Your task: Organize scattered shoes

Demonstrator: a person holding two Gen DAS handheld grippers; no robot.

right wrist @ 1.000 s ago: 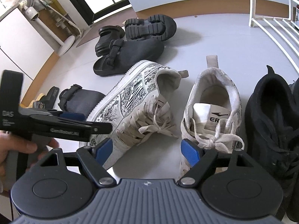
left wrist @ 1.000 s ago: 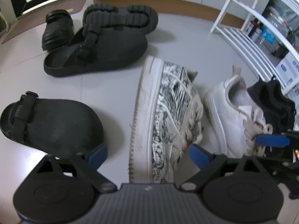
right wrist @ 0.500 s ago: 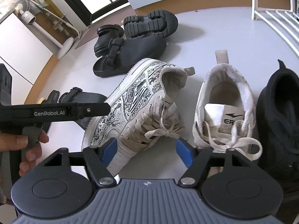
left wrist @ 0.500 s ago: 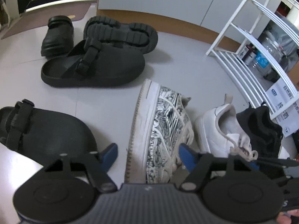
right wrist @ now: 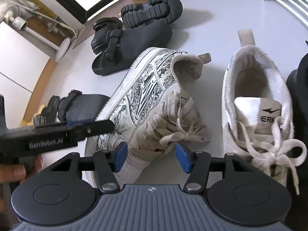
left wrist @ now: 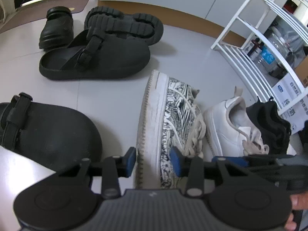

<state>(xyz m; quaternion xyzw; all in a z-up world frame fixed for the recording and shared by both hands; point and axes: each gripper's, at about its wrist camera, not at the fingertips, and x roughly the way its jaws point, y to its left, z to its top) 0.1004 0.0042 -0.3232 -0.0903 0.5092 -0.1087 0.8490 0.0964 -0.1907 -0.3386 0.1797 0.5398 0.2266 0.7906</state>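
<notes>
— White rubber sole between the jaws of the left gripper [left wrist: 153,162], is it?

— Yes. The printed sneaker [left wrist: 169,115] lies tipped on its side, and the left gripper's two blue pads stand either side of its toe end — one against the sole edge, the other against the patterned upper near the laces. They look closed onto the shoe, or very nearly; whether they truly press it cannot be told for sure.

— And the right gripper [right wrist: 151,156]?

— Its jaws are spread apart. The same sneaker's toe and laces sit in the gap between them, the left pad just beside the toe, the right pad clear of it. It holds nothing.

— Which way does the shoe run from the jaws?

— Straight ahead of the left gripper: the long axis leads from the toe at the pads to the heel farther out. From the right gripper it runs ahead and slants to the left.

— So the left hand is nearer?

— By the look of it, yes. The white sneaker [right wrist: 256,104] stands upright ahead and to the right of the right jaws, heel away, with a black sneaker [left wrist: 273,127] beyond it toward the white rack [left wrist: 248,44]. Two black clogs [left wrist: 96,59] lie well ahead to the left.
</notes>
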